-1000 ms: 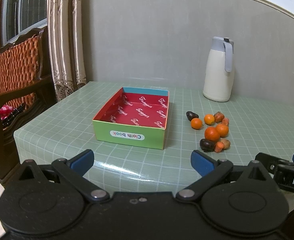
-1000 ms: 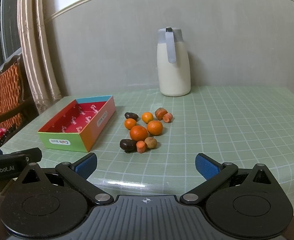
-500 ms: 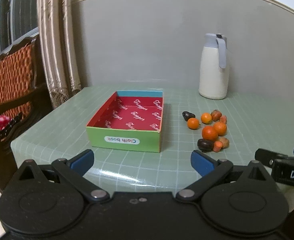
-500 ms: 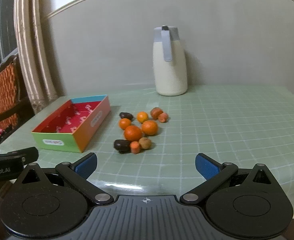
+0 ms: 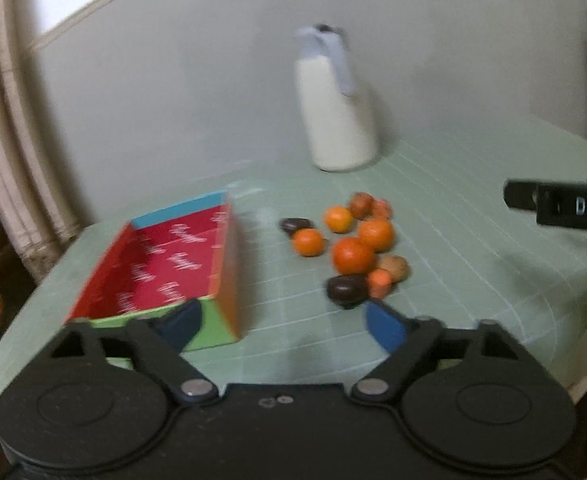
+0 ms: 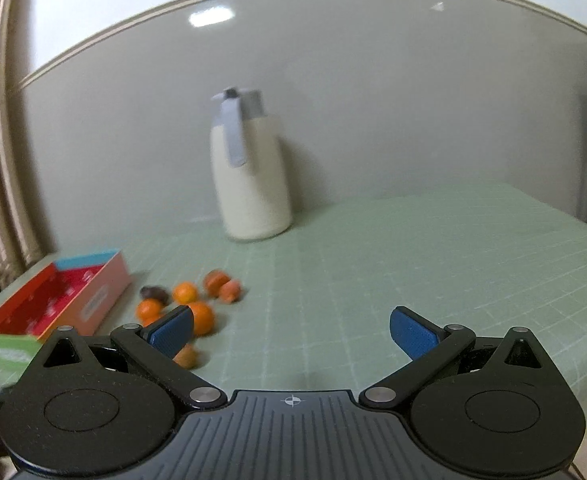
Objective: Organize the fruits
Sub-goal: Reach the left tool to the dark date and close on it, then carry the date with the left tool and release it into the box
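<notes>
Left wrist view: my left gripper (image 5: 283, 322) spread and empty, aimed between the box (image 5: 161, 264) and the loose fruit cluster (image 5: 351, 250), ready to collect.

Right wrist view: my right gripper (image 6: 291, 330) likewise parted, empty; fruits (image 6: 191, 304) lie left, beside the thermos jug (image 6: 251, 172).

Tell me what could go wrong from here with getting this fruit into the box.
The fruits lie in a tight cluster: closing on the largest orange could nudge the dark fruit and small carrot-coloured piece against it, and round ones may roll. The box is light card with its wall beside the pile, so the open left gripper could shove it. The white jug stands behind, a tipping hazard for the open right gripper.
</notes>
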`<state>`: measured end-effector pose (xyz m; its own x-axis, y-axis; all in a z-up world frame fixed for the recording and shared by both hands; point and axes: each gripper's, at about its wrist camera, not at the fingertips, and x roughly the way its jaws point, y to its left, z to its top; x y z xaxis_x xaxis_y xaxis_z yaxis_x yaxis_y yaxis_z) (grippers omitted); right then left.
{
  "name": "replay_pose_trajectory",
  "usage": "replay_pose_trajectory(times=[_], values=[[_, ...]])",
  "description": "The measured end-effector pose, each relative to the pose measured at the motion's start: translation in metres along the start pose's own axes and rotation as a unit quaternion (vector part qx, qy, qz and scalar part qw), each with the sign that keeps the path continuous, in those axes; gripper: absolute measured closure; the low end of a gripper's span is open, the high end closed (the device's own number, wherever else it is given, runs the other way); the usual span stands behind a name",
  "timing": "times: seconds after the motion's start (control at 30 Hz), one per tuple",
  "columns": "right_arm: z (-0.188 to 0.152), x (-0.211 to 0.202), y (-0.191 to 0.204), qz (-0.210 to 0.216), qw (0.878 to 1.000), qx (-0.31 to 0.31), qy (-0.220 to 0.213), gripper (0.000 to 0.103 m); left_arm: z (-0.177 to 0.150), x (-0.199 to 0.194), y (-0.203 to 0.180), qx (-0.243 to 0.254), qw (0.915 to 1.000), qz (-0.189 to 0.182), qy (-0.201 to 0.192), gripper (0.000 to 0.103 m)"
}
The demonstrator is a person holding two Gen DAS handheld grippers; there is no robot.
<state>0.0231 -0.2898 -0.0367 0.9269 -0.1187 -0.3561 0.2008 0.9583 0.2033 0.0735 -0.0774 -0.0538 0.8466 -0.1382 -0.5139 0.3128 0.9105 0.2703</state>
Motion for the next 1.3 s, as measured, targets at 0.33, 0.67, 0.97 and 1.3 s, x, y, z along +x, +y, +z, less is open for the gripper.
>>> replay_pose_trajectory(times=[0.33,0.67,0.97,1.3], values=[[-0.009,0.013,-0.012,0.001,1.0,0.017,0.004,0.0,0.004,0.06,-0.014,0.041,0.9967,-0.06,0.034,0.048],[-0.01,0.021,-0.009,0.004,1.0,0.013,0.015,0.0,0.002,0.093,-0.016,0.044,0.9941,-0.091,0.041,0.074],[-0.016,0.028,-0.001,-0.002,1.0,-0.003,0.023,0.0,-0.007,0.088,-0.007,0.003,0.9971,-0.076,-0.005,0.076],[-0.03,0.037,0.025,0.02,0.998,-0.051,0.038,0.0,0.007,0.061,0.082,-0.117,0.9862,0.089,-0.075,0.076]])
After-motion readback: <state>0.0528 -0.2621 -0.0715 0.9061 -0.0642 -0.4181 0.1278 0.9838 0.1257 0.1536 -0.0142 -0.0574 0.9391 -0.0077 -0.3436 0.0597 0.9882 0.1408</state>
